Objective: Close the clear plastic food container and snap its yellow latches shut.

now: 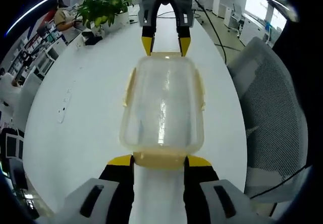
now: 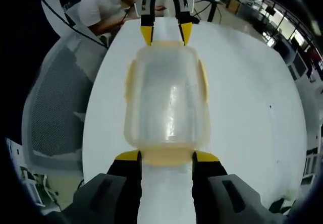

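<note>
White tabletop (image 1: 75,113) carries a clear container (image 1: 162,108) lying lengthwise between the two tools. Its yellow latches (image 1: 157,158) sit at ends and sides. The left tool (image 1: 159,162) and right tool (image 2: 166,157) each stand open astride an end latch, gripping nothing.

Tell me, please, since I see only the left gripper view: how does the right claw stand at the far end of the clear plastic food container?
Observer: The right claw is open. Its jaws stand on either side of the pale yellow end latch of the clear plastic food container.
Operator: Is somebody behind my left claw?
Observer: Yes. A person in a white shirt sits at the white table, beyond the left claw.
</note>
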{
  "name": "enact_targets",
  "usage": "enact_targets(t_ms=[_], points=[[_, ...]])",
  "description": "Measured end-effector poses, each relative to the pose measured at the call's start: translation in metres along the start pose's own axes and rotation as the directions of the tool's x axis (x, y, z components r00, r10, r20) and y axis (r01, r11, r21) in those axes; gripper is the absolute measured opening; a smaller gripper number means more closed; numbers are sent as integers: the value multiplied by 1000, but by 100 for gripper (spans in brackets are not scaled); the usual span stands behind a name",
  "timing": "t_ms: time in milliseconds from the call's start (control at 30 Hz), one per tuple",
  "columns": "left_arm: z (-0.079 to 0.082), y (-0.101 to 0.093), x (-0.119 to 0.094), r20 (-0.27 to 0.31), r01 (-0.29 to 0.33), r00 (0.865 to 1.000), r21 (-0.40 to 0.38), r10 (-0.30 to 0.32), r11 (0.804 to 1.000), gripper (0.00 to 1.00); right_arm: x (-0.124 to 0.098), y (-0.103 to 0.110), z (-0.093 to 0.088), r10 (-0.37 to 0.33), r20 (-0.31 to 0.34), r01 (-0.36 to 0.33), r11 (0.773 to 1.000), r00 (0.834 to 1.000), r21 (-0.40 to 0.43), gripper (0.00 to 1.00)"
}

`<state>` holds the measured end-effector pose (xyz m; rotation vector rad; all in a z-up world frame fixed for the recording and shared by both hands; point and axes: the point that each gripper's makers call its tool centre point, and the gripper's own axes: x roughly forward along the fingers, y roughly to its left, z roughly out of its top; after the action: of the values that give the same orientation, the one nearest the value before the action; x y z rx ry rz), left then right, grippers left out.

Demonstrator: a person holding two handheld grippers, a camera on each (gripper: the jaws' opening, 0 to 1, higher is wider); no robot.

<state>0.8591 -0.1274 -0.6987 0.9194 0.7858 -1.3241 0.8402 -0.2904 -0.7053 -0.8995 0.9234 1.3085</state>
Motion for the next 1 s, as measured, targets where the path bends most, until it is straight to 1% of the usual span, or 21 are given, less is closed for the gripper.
enact_targets(t_ms=[600,1000], points=[[25,2,26,20,0,1000,-6,1,1000,32,-1,-7,-37,5,-59,-5,1000,998,1,35],[37,1,42,31,13,999,-7,-13,1000,32,2,-9,-58,15,-98,-15,1000,995,5,36]])
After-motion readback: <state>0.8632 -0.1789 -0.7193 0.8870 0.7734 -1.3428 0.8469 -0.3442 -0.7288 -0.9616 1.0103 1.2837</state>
